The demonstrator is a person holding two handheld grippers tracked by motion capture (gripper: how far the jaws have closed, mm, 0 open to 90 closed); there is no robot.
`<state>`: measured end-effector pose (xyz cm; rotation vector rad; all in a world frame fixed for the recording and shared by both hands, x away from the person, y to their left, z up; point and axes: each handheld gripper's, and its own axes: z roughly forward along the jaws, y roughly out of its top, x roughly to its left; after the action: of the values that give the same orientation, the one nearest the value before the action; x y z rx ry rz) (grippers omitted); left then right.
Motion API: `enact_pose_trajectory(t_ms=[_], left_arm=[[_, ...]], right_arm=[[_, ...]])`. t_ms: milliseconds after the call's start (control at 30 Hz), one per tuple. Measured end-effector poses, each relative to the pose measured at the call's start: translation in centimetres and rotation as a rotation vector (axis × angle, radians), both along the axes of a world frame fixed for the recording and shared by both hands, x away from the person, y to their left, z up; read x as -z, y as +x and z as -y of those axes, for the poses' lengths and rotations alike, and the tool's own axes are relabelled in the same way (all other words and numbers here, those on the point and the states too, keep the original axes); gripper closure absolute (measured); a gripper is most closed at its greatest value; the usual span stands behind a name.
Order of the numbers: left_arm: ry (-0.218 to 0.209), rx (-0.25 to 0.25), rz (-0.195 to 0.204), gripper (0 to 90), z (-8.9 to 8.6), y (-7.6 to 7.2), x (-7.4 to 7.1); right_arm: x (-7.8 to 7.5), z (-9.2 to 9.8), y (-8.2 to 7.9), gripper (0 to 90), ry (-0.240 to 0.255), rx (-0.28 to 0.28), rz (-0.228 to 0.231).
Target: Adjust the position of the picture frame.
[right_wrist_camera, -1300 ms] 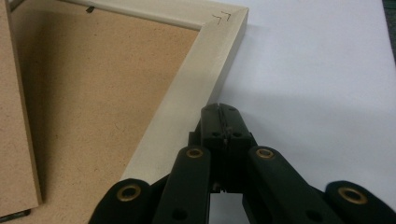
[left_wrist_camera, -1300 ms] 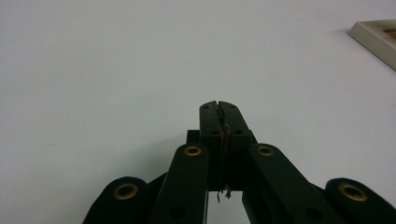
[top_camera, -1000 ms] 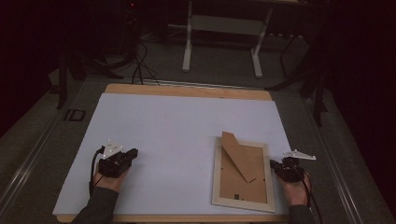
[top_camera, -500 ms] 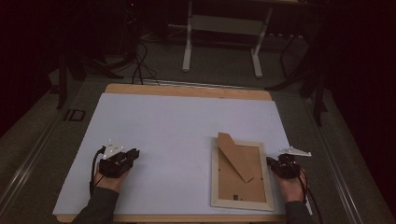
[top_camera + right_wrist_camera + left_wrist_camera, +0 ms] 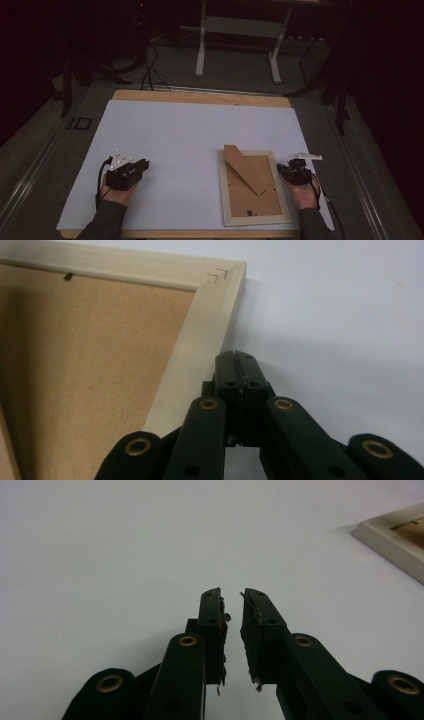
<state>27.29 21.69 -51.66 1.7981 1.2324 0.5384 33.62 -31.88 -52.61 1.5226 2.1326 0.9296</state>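
Observation:
A pale wooden picture frame (image 5: 255, 218) lies face down at the right front of the table, its brown backing board up and its stand flap (image 5: 245, 169) folded across it. My right gripper (image 5: 281, 170) is shut and empty, and it lies against the outside of the frame's right rail. In the right gripper view, its closed jaws (image 5: 235, 357) sit beside the rail (image 5: 200, 340), below a corner. My left gripper (image 5: 145, 165) rests on the white sheet at the left. Its jaws (image 5: 232, 597) have just been opening and stand slightly apart with nothing between them. The frame's corner (image 5: 395, 535) lies far off to the right.
A white sheet (image 5: 200, 130) covers the wooden tabletop (image 5: 200, 96). Beyond the far edge there are a stand with white legs (image 5: 201, 60) and cables on the dark floor (image 5: 150, 75).
My right gripper has slid left up to the frame's right rail. The left hand has stayed where it was.

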Motion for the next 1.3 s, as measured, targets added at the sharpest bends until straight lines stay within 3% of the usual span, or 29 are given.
enact_pose_trajectory(t_ms=[400, 600, 800, 1033, 1300], left_arm=[[-0.006, -0.008, 0.003, 79.8, -0.3, 0.0, 0.0], [-0.014, -0.015, 0.004, 79.4, -0.4, -0.1, 0.0], [-0.015, -0.017, 0.003, 79.2, -0.5, 0.0, 0.0], [-0.016, -0.018, 0.002, 79.0, -0.5, -0.1, 0.0], [-0.015, -0.018, 0.002, 78.8, -0.5, -0.1, 0.1]], right_arm=[[-0.2, -3.6, 2.2, 89.6, -0.030, -0.087, -0.020], [-0.7, -4.3, 2.8, 85.3, -0.053, -0.120, -0.008], [-2.1, -3.8, 2.1, 75.5, -0.008, -0.157, 0.025], [-3.3, -4.5, 0.8, 68.7, -0.027, -0.249, 0.044], [-3.9, -5.3, -0.5, 65.0, -0.046, -0.345, 0.023]])
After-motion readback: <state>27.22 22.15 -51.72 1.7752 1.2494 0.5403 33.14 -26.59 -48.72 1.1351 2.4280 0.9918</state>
